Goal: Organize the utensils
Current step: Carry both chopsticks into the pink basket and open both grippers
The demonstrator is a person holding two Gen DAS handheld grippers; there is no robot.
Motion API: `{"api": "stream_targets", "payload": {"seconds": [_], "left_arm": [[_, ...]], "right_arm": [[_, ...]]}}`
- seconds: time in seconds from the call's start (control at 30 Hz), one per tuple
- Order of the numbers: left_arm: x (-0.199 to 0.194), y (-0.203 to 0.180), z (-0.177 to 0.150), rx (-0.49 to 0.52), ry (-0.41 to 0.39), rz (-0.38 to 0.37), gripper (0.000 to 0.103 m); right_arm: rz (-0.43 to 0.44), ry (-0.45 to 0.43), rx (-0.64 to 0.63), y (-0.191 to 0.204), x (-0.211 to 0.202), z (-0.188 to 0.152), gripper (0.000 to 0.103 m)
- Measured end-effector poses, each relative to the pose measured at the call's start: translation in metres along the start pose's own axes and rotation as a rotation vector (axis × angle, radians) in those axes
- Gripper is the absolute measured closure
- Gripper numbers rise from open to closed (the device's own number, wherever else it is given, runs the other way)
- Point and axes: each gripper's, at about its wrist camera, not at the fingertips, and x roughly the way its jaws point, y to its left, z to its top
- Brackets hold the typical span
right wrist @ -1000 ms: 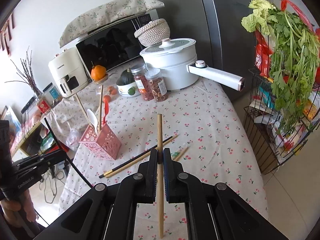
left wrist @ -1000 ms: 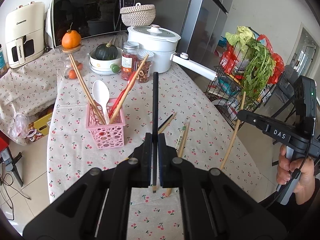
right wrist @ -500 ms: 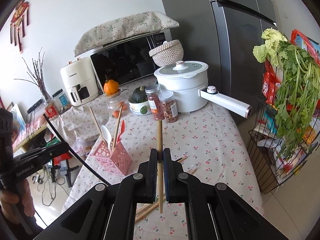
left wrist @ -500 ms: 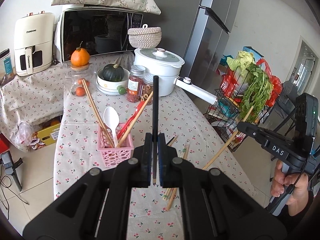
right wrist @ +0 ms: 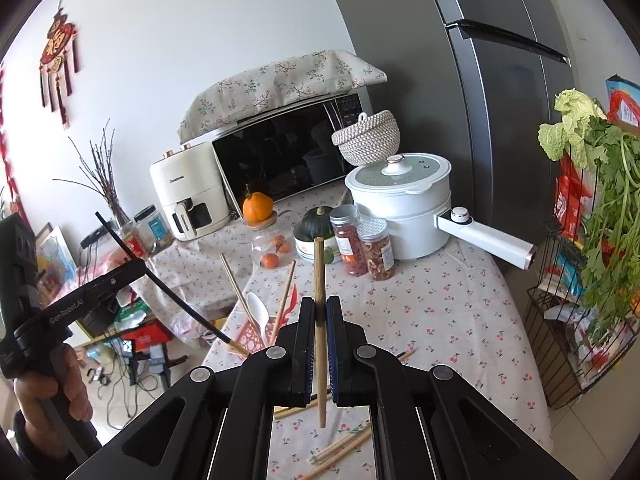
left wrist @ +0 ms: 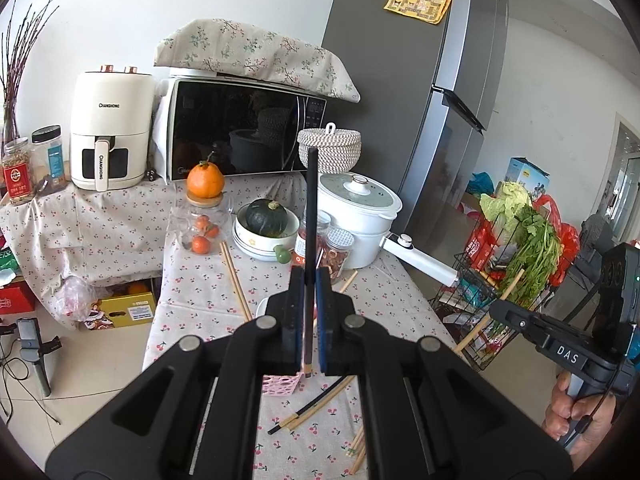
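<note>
My left gripper is shut on a black chopstick that stands upright above the table; it also shows in the right wrist view. My right gripper is shut on a light wooden chopstick, held upright. A pink utensil basket on the cherry-print tablecloth holds wooden chopsticks, a white spoon and a red utensil; in the left wrist view the basket is mostly hidden behind my fingers. Several loose chopsticks lie on the cloth near the front edge.
Behind the basket stand a white pot with a long handle, two spice jars, a bowl with a green squash, a jar topped by an orange, a microwave and an air fryer. A wire rack of greens stands right of the table.
Both grippers have risen and tilted up with their chopsticks still gripped. The basket now sits lower in both views, partly behind my fingers.
</note>
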Motion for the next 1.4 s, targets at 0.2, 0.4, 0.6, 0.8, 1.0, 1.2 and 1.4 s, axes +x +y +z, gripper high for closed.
{"api": "stream_targets", "payload": {"seconds": [0.2,0.4,0.6,0.8,1.0,1.2,1.4], "left_arm": [[0.013,0.005,0.003,-0.003,-0.021,0.056,0.097],[0.028,0.017,0.006,-0.02,-0.025,0.096,0.097],[0.035,0.029,0.011,-0.065,-0.056,0.109,0.097],[0.048,0.03,0.01,-0.069,-0.027,0.108,0.097],[0.065,0.032,0.001,-0.041,0.046,0.119,0.097],[0.074,0.036,-0.008,-0.038,0.086,0.123,0.063],[0.065,0.036,-0.013,-0.034,0.124,0.159,0.039]], "right_arm": [[0.028,-0.013,0.007,0.011,0.012,0.01,0.097],[0.06,-0.048,0.021,0.023,0.024,0.022,0.097],[0.095,-0.094,0.041,0.035,0.037,0.031,0.097],[0.117,-0.138,0.043,0.047,0.05,0.036,0.097],[0.1,-0.126,0.011,0.057,0.068,0.033,0.097],[0.074,-0.091,-0.023,0.062,0.083,0.026,0.097],[0.059,-0.042,-0.051,0.066,0.1,0.019,0.097]]}}
